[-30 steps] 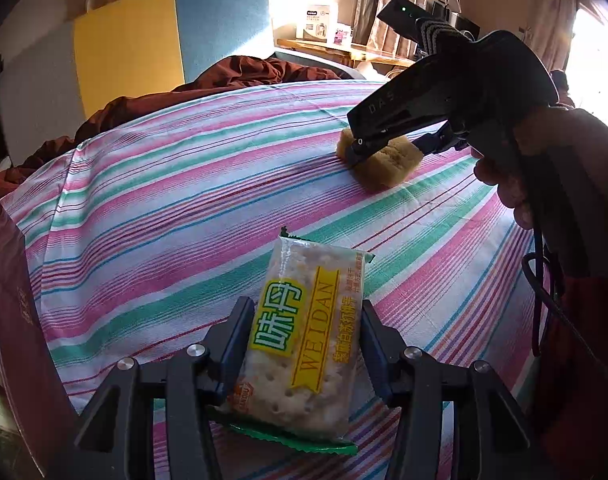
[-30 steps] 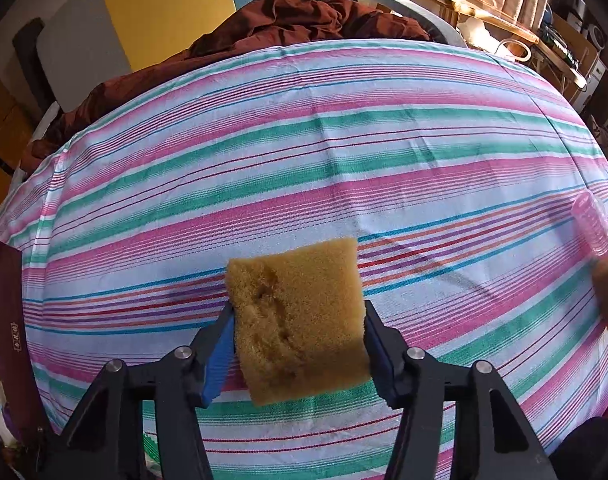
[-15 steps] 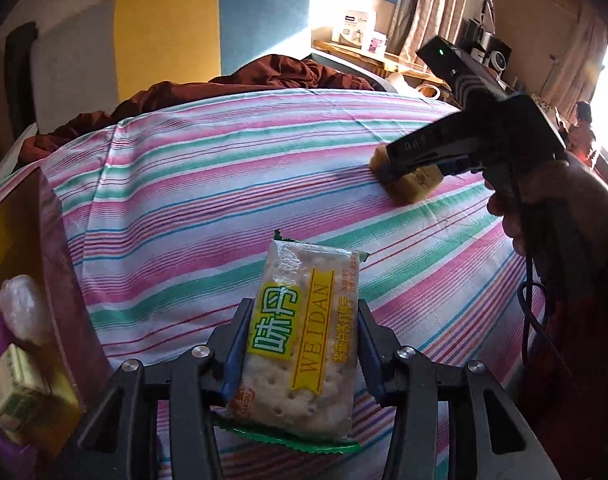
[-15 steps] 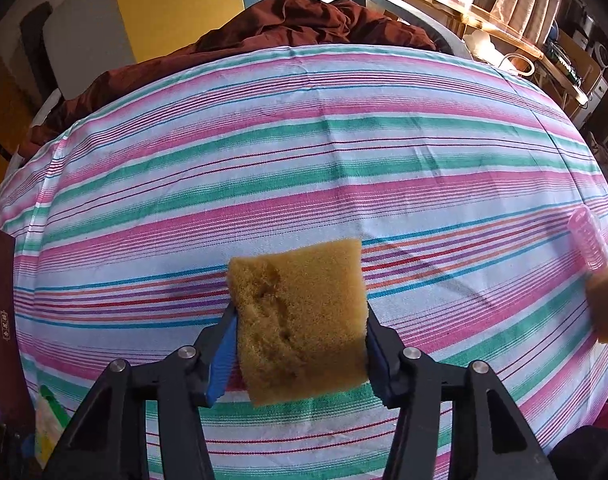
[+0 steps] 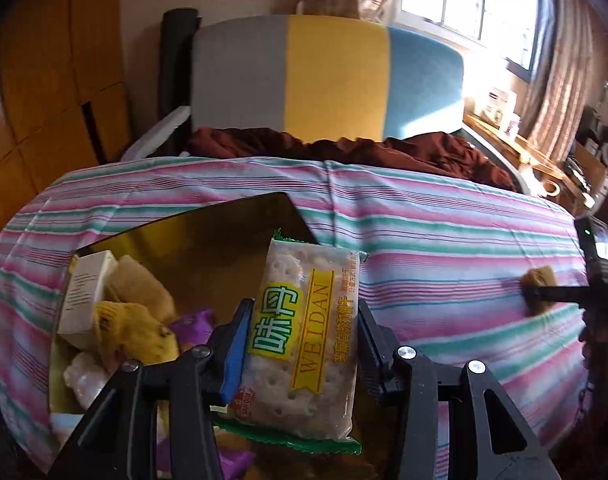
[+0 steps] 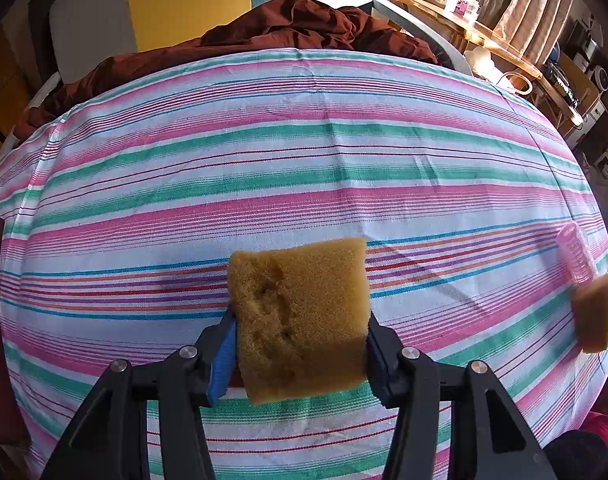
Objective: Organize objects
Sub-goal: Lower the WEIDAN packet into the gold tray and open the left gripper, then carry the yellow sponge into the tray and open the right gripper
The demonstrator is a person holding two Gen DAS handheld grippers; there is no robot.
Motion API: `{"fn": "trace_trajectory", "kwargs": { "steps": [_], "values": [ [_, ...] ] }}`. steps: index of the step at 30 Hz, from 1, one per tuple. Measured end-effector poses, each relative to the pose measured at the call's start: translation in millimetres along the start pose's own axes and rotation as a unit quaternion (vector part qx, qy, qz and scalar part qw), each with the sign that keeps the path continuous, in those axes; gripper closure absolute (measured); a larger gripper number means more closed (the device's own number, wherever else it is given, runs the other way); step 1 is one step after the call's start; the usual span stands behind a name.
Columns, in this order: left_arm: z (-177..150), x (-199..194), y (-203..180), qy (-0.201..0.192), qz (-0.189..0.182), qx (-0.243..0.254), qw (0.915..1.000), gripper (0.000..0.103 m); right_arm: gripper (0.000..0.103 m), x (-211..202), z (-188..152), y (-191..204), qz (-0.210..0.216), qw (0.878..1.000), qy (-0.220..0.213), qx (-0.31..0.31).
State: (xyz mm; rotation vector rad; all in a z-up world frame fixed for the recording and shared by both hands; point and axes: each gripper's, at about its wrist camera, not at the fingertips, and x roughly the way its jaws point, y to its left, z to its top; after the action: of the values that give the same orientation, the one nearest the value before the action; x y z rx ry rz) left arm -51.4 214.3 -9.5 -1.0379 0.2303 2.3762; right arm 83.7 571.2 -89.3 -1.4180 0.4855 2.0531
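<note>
Crinkly plastic wraps the light, brittle cracker packet (image 5: 304, 336) marked "WEIDAN", pinched by its long sides in the left gripper (image 5: 302, 344) above the filled box (image 5: 208, 236) at the bed's left edge, while the right gripper (image 6: 300, 344) squeezes a soft tan sponge (image 6: 300, 316) over the striped sheet (image 6: 304, 168).

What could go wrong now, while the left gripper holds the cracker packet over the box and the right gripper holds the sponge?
1. The box already looks crowded, so the cracker packet released by the left gripper may land on the pile and slide out.
2. The packet is clamped by its sides; a tight squeeze might break the crackers.
3. The sponge in the right gripper is soft and could slip.
</note>
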Motion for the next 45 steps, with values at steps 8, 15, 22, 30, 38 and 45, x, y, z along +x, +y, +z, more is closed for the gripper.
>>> {"fn": "trace_trajectory", "kwargs": {
  "steps": [8, 15, 22, 30, 38, 45],
  "values": [
    [22.1, 37.9, 62.9, 0.032, 0.018, -0.073, 0.9967, 0.054, 0.049, 0.2, -2.4, 4.1, -0.003, 1.000, 0.000, -0.002],
    [30.1, 72.9, 81.7, 0.062, 0.033, -0.086, 0.9938, 0.054, 0.049, 4.8, 0.4, 0.4, -0.003, 1.000, 0.000, -0.005],
    [33.6, 91.1, 79.2, 0.069, 0.056, -0.075, 0.9932, 0.051, 0.049, 5.0, 1.1, 0.1, -0.003, 1.000, 0.000, -0.006],
    [26.6, 72.9, 73.5, 0.044, 0.066, -0.066, 0.9947, 0.050, 0.049, 4.5, 1.9, 0.9, -0.005, 1.000, -0.001, -0.008],
    [13.8, 30.8, 64.0, 0.005, 0.074, -0.054, 0.9958, 0.050, 0.049, 1.4, 0.7, 15.2, 0.013, 0.999, -0.005, -0.031],
    [3.5, -2.4, 60.4, -0.018, 0.075, -0.051, 0.9958, 0.050, 0.049, -1.5, -3.4, 35.0, 0.035, 0.998, -0.002, -0.057]
  ]
}}
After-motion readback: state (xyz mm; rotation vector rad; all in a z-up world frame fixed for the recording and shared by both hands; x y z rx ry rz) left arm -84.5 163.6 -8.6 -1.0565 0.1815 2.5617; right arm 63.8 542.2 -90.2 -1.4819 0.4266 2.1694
